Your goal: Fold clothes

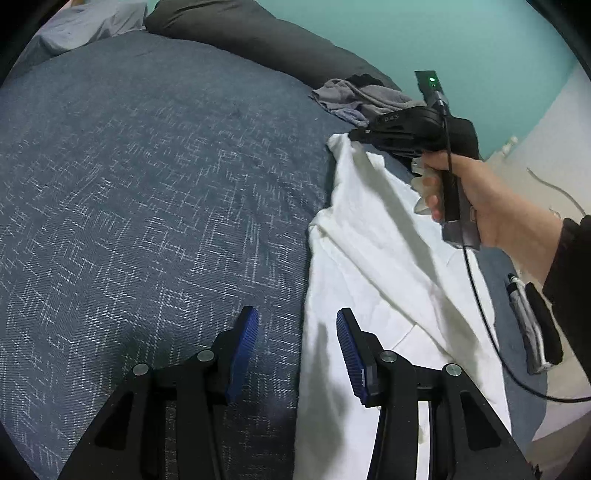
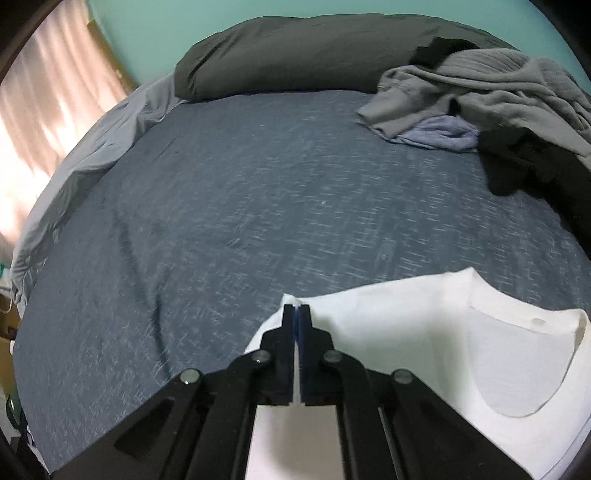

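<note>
Bedding of dark blue woven fabric with a pale crosshatch pattern [image 1: 155, 206] covers the bed and carries the white cotton T-shirt [image 1: 373, 258] that I am handling. My left gripper [image 1: 297, 347], with black arms and blue ribbed pads, hangs with its jaws wide apart and holds nothing; one pad sits above the blue bedding and the other above the shirt's left edge, which runs between them. My right gripper [image 2: 296, 308] has its jaws pressed together on a corner of the white T-shirt, a small tuft of cloth showing just past the tips. In the left wrist view, my right hand [image 1: 476, 195] grips the black handle of that gripper, a black cable trailing down from it, and the shirt rises from the bed in a taut, tilted ridge up to the pinched corner. In the right wrist view, the shirt's rounded neck opening [image 2: 517, 354] lies to the right of the closed jaws, with the cloth spread flat around it. A long dark grey pillow [image 2: 314, 55] lies along the head of the bed against a teal wall [image 1: 443, 33]. A loose heap of grey, pale blue and black garments [image 2: 480, 96] rests near the pillow, well apart from the white shirt. A pale grey sheet [image 2: 92, 147] is bunched along the far-left edge of the bed, beside a light curtain [image 2: 44, 92]. A small grey and black item [image 1: 535, 332] lies near the bed's right edge; I cannot tell what it is.
</note>
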A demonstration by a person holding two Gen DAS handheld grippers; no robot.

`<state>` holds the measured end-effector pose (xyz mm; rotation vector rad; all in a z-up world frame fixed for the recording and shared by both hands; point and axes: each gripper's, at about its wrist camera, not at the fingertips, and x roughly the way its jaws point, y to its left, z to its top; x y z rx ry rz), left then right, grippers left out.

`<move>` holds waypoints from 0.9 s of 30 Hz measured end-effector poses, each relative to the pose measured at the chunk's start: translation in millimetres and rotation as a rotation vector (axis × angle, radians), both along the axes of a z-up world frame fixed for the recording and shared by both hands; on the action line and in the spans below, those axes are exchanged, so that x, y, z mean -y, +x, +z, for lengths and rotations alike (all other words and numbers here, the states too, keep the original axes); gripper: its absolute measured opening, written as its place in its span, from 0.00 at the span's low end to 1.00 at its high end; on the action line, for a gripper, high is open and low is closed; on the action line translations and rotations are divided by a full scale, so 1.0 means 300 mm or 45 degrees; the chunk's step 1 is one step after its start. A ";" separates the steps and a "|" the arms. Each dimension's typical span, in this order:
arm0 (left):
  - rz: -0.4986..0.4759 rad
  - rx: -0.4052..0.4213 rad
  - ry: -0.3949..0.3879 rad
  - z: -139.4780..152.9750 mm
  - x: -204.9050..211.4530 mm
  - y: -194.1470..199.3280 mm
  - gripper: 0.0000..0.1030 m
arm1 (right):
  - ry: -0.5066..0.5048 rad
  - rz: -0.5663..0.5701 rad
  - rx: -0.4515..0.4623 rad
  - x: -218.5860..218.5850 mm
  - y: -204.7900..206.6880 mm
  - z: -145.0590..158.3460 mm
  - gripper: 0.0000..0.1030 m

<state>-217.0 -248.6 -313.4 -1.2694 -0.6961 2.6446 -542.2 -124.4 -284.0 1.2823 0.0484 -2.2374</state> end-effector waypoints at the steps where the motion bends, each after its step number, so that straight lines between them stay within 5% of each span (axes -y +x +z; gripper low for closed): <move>1: 0.001 0.001 0.002 -0.001 0.002 0.000 0.47 | 0.001 -0.002 0.006 0.003 -0.002 -0.004 0.01; 12: -0.001 0.010 0.010 -0.007 0.001 -0.017 0.47 | 0.016 0.024 0.097 0.078 -0.035 -0.041 0.03; 17: 0.000 0.008 0.010 -0.007 -0.005 -0.021 0.47 | 0.037 0.061 0.100 0.124 -0.036 -0.031 0.26; 21: -0.007 0.010 0.005 -0.011 -0.007 -0.019 0.47 | 0.144 0.091 0.089 0.172 -0.038 -0.047 0.26; 24: -0.011 0.014 0.004 -0.012 -0.005 -0.017 0.47 | 0.141 0.089 0.062 0.188 -0.044 -0.043 0.03; 27: -0.014 0.015 -0.002 -0.013 -0.006 -0.014 0.47 | 0.187 0.061 0.018 0.196 -0.053 -0.039 0.02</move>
